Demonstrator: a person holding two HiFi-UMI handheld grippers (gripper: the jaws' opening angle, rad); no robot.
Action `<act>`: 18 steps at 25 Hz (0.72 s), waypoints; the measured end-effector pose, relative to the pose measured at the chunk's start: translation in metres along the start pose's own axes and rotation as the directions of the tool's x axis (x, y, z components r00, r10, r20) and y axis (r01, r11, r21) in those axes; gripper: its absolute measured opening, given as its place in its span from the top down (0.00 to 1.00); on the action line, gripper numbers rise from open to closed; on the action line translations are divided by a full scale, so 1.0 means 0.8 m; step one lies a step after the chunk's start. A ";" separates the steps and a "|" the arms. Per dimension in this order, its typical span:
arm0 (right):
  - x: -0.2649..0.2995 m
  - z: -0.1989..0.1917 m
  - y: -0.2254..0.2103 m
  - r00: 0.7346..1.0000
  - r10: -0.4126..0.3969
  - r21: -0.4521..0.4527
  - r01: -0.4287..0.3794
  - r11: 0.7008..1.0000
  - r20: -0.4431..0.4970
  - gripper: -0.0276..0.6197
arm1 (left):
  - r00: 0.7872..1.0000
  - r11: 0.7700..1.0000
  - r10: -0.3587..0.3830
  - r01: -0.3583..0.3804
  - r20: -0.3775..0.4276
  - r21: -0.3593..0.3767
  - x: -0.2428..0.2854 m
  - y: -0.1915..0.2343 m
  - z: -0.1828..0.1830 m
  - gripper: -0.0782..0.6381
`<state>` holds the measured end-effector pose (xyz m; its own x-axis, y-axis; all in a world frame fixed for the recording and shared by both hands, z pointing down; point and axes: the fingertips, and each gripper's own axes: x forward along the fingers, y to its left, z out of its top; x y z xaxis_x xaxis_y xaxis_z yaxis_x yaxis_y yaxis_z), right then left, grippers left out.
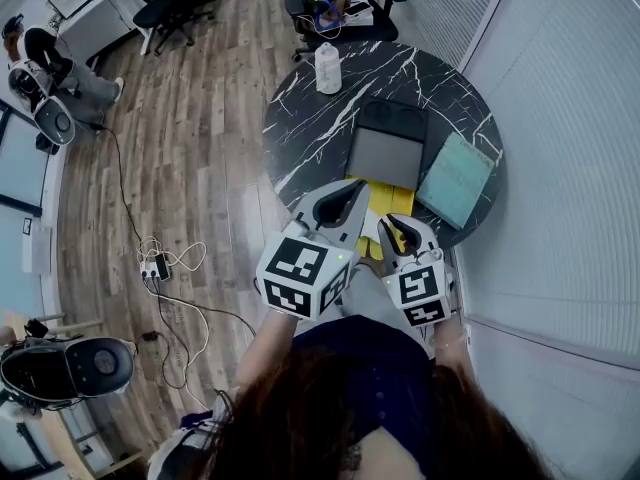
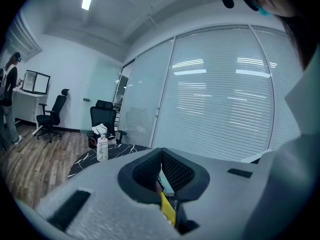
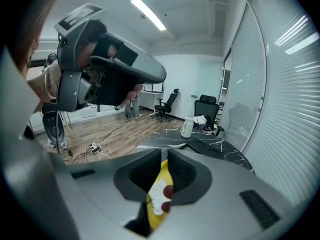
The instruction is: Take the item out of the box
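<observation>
The yellow packet (image 3: 159, 196), with a white patch and red dots, sits at 6 o'clock from the box (image 1: 388, 148). The right gripper (image 3: 163, 160) and the left gripper (image 2: 161, 158) both clamp it.

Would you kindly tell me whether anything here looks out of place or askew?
Nothing is spilled or damaged. The teal panel lies askew near the table's right edge, and loose cables sprawl across the floor.

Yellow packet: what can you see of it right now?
The yellow packet looks like thin, glossy film, with a white patch and dark red spots. It stands on edge, pinched between the right gripper's jaws; its yellow edge also sits between the left gripper's closed jaws. It is outside the grey box.
</observation>
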<state>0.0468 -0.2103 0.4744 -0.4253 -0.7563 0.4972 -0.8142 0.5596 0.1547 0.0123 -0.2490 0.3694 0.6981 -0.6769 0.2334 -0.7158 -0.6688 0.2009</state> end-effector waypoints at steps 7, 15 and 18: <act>0.019 -0.018 -0.002 0.997 0.034 -0.041 -0.037 0.998 -0.064 0.83 | 1.000 1.000 0.008 -0.008 -0.006 0.009 0.009 0.004 0.002 0.85; 0.042 -0.050 -0.001 0.990 0.070 -0.054 -0.077 0.996 -0.120 0.81 | 1.000 1.000 0.004 -0.003 -0.021 0.022 0.019 -0.001 -0.003 0.85; 0.050 -0.061 0.001 0.986 0.084 -0.060 -0.093 0.994 -0.141 0.81 | 1.000 1.000 0.008 -0.008 -0.027 0.023 0.022 0.000 -0.005 0.85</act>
<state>0.0486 -0.2238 0.5360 -0.4325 -0.6512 0.6236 -0.7459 0.6470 0.1584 0.0244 -0.2595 0.3773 0.6912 -0.6741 0.2603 -0.7205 -0.6705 0.1768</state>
